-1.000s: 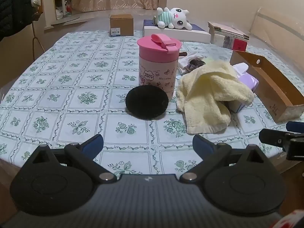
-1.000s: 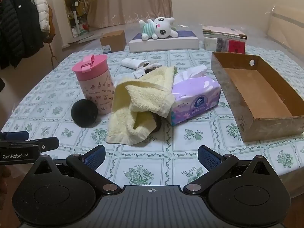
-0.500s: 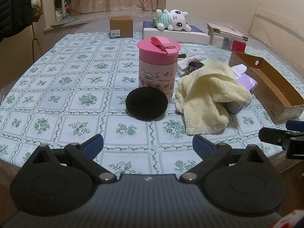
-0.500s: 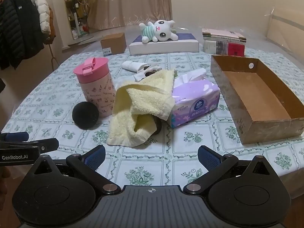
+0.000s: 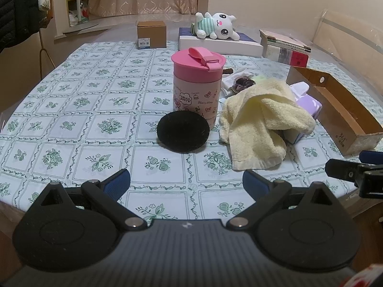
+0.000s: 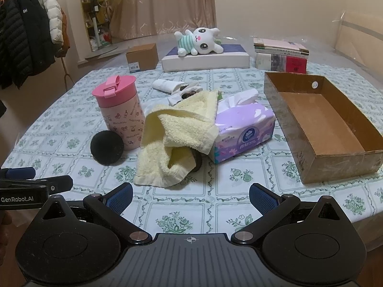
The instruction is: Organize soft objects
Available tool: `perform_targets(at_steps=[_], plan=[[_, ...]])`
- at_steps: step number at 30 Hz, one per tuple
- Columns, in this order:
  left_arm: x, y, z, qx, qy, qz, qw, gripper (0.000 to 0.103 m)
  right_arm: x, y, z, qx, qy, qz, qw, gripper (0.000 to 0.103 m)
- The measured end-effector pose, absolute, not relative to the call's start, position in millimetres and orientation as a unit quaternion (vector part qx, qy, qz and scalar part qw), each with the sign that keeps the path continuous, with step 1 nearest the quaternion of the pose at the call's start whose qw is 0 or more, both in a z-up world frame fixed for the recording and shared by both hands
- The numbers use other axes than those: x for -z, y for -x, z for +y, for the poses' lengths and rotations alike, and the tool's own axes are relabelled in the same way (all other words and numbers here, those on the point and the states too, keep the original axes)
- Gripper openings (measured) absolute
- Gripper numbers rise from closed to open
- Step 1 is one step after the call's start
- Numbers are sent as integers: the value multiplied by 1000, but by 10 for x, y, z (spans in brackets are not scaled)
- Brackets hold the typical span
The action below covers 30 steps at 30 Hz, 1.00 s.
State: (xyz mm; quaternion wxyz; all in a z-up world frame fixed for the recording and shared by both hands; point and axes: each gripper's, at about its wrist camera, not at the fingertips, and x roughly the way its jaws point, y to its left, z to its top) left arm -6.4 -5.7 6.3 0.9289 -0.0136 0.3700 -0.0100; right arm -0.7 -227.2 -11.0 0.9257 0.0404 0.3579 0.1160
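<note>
A crumpled pale yellow towel lies mid-table, draped over a purple tissue pack and a dark object under its fold. A black fuzzy ball rests against a pink lidded cup. White socks lie behind the towel. A white plush bunny lies on a flat box at the far edge. My left gripper is open near the table's front edge, short of the ball. My right gripper is open in front of the towel.
An open cardboard tray stands at the right. A small brown box and stacked books sit at the far edge. Coats hang at the left. The table wears a green floral cloth.
Both grippers have risen and tilted slightly, so the table objects sit a little lower in view. Nothing on the table has moved; both grippers stay open.
</note>
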Motion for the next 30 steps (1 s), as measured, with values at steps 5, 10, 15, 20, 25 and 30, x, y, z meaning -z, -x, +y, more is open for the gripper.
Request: perform_targets(at_steps=[5,10,15,20,25,30], plan=[[-58,63,-54,10,13,370,929,99,108,4,-2270,-116,-41,357,926,103],[-60,63,-54,10,14,370,929,99,103,0,-2276,-116,-41,357,926,103],[-63,63,-53,10,14,371,929,99,100,-8,-2286,-116,-41,359,925,103],[-72,68,-102,10,14,373,928,99,114,-9,-2284,-115,-42,360,925,103],[-52,66,-105,11,17,375,927,99,121,-6,-2286,-114,-42,360,925,103],[1,36,-46,12,22,378,925,99,169,-25,-2291,-112,-43,361,925,103]])
